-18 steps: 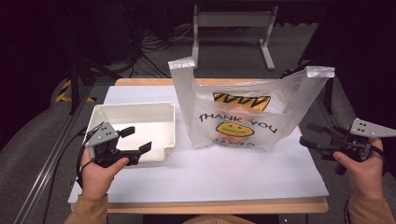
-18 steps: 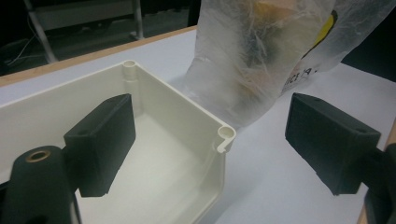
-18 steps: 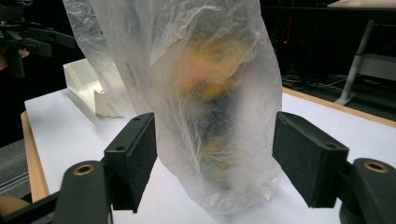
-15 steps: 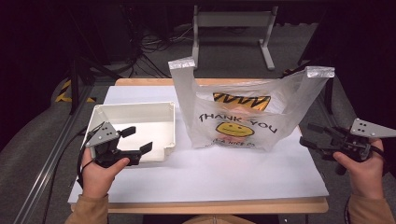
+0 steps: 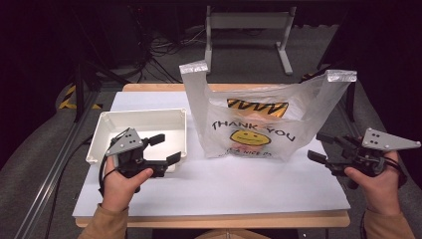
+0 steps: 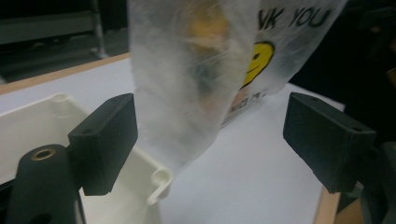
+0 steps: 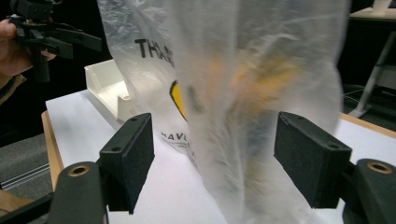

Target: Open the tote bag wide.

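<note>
Bag: a thin clear plastic bag (image 5: pixel 254 127) printed with a smiley face and "THANK YOU" stands upright on the white table (image 5: pixel 224 181), both handles up, between the two grippers.
Contents: something orange and pale shows blurred through the film; what it is cannot be told.
Tray: a white tray (image 5: pixel 142 129) sits just beside the bag on the left side of the table, and looks empty.
Left gripper: the left gripper (image 5: pixel 164 148) hangs over the tray's near corner, jaws wide apart with nothing between the pads, aimed at the bag's side.
Right gripper: the right gripper (image 5: pixel 326 147) is at the table's right edge, jaws wide and holding nothing, near the bag's right side but apart from it.
Step in hand: probably the approach to the bag from both sides.
Doing it well: take the film or a handle high up, one gripper per side, and close gently so the bag does not tip or crumple. Keep the left gripper clear of the tray rim.
</note>
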